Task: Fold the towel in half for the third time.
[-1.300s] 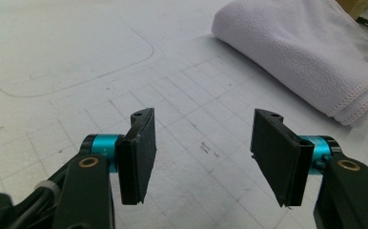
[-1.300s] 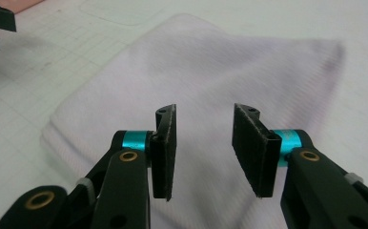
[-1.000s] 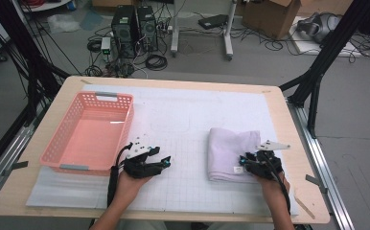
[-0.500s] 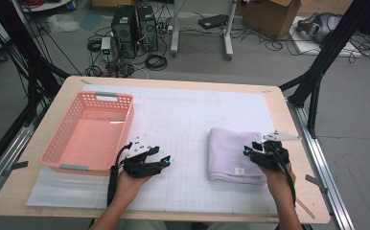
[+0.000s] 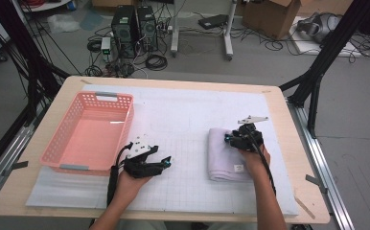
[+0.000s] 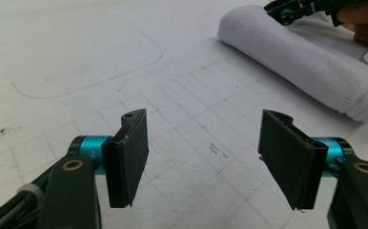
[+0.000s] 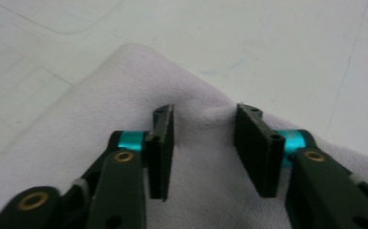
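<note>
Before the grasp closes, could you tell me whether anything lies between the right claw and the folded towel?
Nothing visible does. The right claw is open directly over a far corner of the folded lilac towel, its jaws straddling a raised bit of cloth, with no other object in between.

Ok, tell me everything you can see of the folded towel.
The towel is pale lilac, soft terry-like cloth, folded into a thick oblong with a rounded fold along its left side and a stitched hem at the near end. A small white label sits near its near right corner. It lies flat on the white gridded mat, right of centre. The right gripper rests on its far end, jaws parted.
</note>
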`<state>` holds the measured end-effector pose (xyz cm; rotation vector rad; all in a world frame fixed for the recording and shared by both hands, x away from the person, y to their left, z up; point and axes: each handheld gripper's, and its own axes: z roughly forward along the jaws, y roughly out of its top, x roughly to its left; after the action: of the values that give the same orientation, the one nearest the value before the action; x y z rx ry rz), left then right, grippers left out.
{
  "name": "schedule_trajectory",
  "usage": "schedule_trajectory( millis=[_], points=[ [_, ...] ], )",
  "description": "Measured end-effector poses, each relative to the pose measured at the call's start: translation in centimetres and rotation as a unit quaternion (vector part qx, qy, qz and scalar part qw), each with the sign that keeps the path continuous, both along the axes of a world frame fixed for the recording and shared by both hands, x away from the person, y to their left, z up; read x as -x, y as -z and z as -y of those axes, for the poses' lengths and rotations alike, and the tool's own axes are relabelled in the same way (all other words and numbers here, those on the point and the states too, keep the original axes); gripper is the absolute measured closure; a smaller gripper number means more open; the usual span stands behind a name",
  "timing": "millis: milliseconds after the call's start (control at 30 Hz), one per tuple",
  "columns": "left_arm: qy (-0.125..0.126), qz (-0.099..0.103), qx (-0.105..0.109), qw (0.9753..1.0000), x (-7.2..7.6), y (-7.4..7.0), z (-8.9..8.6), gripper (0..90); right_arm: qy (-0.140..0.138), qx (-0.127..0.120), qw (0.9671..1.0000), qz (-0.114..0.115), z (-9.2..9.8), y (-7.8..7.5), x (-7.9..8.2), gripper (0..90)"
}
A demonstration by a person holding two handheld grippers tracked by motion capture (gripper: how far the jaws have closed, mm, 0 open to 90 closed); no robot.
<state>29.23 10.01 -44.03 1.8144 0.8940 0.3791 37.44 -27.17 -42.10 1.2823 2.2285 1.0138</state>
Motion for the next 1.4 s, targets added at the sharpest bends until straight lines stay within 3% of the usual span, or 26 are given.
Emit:
schedule_trajectory(
  millis=[67,167,367,433,533,600,800,967,1033,1400],
  points=[
    [-0.002,-0.002,0.002,1.0000,0.0,-0.1,-0.1,29.8,0.001,-0.014,0.9996,0.024,0.7,-0.8,1.2,55.3],
    [-0.010,-0.002,0.002,0.9999,0.0,-0.2,-0.2,29.3,0.019,0.002,0.9993,0.033,2.2,-1.5,3.4,58.5],
    [-0.012,-0.004,0.007,0.9999,-0.1,-0.2,-0.3,25.0,0.012,0.013,0.9998,-0.002,5.0,0.7,7.7,65.6],
    [-0.008,-0.002,0.011,0.9999,0.0,-0.3,-0.3,24.9,0.021,0.001,0.9998,0.004,5.8,1.0,8.5,65.3],
    [-0.004,-0.002,0.010,0.9999,0.0,-0.2,-0.5,24.7,0.031,-0.004,0.9994,0.017,6.5,0.2,9.8,61.0],
    [-0.008,-0.003,0.012,0.9999,0.0,-0.2,-0.7,24.9,0.034,-0.022,0.9986,0.034,7.2,-0.3,11.0,56.8],
    [0.002,0.008,0.022,0.9997,0.3,-0.5,-1.2,24.9,0.065,-0.067,0.9921,0.083,9.3,-0.5,14.6,26.3],
    [0.014,0.015,0.023,0.9995,0.4,-0.6,-1.1,25.1,0.055,-0.049,0.9916,0.107,9.7,-0.5,15.1,20.5],
    [0.015,0.013,0.023,0.9995,0.5,-0.6,-1.0,25.2,0.044,-0.058,0.9912,0.110,9.7,-0.4,15.1,20.1],
    [0.011,0.014,0.025,0.9995,0.5,-0.6,-1.1,25.9,0.027,-0.051,0.9922,0.111,9.5,-0.2,14.7,19.3]
  ],
)
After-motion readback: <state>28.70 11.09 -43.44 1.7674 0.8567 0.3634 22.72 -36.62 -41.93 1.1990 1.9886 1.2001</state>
